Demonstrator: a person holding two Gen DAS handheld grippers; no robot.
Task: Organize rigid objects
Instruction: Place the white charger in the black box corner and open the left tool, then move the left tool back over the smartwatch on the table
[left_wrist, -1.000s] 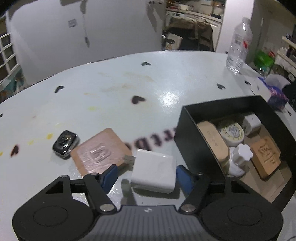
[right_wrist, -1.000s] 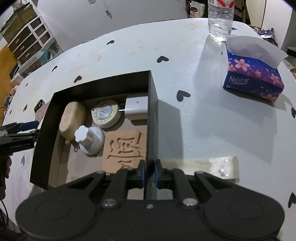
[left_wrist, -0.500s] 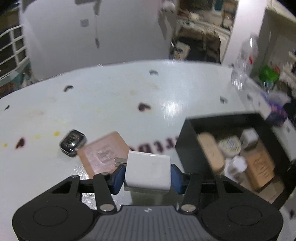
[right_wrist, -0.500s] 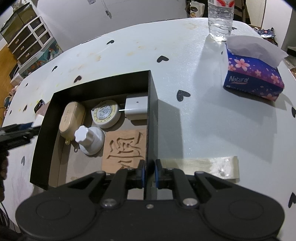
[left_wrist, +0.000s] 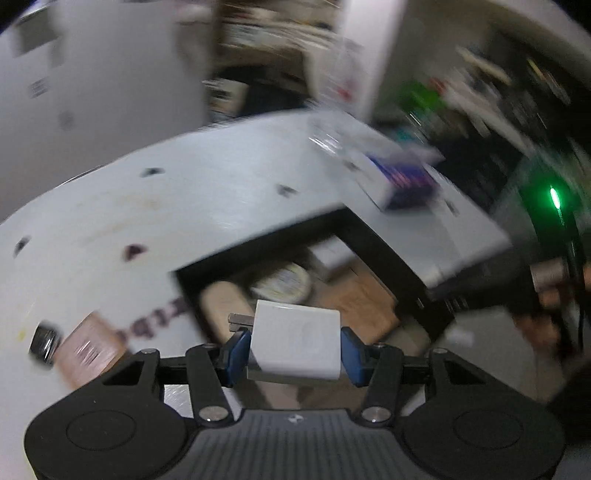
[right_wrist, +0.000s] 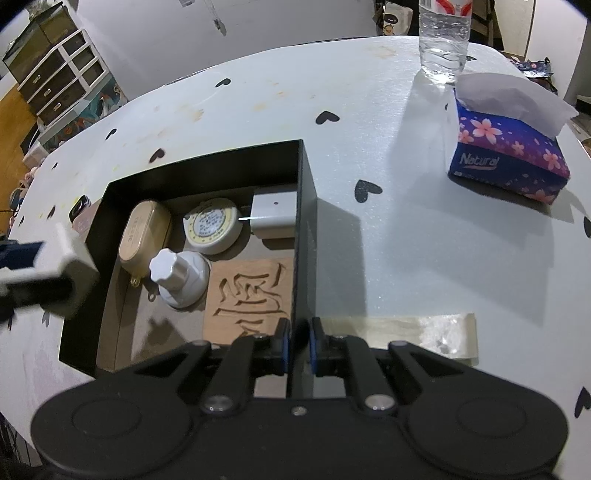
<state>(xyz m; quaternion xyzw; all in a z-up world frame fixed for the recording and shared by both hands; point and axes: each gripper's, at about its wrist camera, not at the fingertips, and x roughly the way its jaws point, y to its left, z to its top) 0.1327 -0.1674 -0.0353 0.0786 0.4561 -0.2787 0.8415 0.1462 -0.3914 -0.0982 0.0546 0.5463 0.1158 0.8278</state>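
Left fingers (left_wrist: 295, 350) pinching white charger (left_wrist: 297, 341) over black box (right_wrist: 306, 206), right fingers (right_wrist: 297, 341) clamping its wall, tissue box (right_wrist: 508, 162) nearby.

- "Natural" in pale script on the blue flowered tissue box (right_wrist: 508, 162), right of the frame.
- A carved character, perhaps Chinese, on the wooden block (right_wrist: 251, 295), lower centre.
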